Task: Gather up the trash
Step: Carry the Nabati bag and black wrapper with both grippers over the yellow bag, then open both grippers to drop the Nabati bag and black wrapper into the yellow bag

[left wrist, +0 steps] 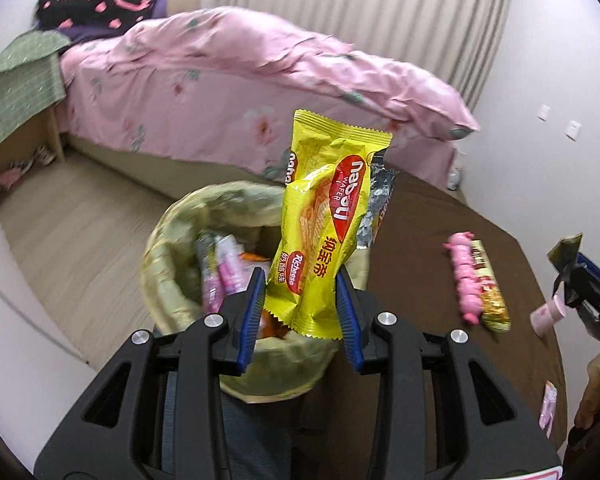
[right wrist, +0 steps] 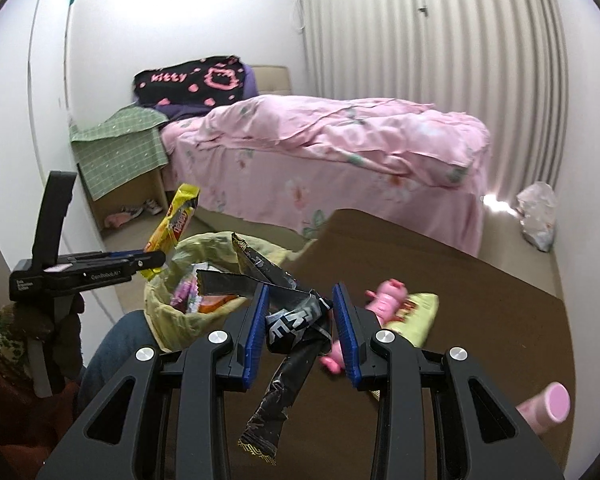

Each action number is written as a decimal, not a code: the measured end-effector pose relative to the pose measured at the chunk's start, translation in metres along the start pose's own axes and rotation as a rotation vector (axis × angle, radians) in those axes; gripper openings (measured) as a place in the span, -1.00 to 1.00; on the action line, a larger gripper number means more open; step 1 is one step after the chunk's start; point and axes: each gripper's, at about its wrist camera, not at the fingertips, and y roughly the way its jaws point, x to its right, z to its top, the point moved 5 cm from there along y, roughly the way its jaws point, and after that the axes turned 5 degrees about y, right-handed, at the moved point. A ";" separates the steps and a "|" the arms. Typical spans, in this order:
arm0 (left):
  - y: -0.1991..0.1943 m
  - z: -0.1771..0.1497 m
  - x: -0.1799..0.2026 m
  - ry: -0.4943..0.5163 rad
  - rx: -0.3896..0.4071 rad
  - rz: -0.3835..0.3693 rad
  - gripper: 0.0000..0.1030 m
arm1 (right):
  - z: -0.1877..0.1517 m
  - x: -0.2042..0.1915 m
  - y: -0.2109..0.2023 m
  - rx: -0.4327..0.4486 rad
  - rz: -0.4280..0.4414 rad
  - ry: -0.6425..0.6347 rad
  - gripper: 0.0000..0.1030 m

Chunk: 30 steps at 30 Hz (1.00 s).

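Jaws ajar — yellow wrapper (left wrist: 320,236), black wrapper (right wrist: 288,320) gripped

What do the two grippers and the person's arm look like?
Each gripper is matte black plastic with ribbed blue pads and silver round bolts. The left gripper's side bears small white lettering. The left hand wears a dark glove below a red-brown sleeve.
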 end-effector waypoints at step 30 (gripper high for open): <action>0.072 -0.020 -0.049 -0.129 -0.117 0.042 0.13 | 0.026 -0.058 0.202 -0.237 0.239 0.091 -0.36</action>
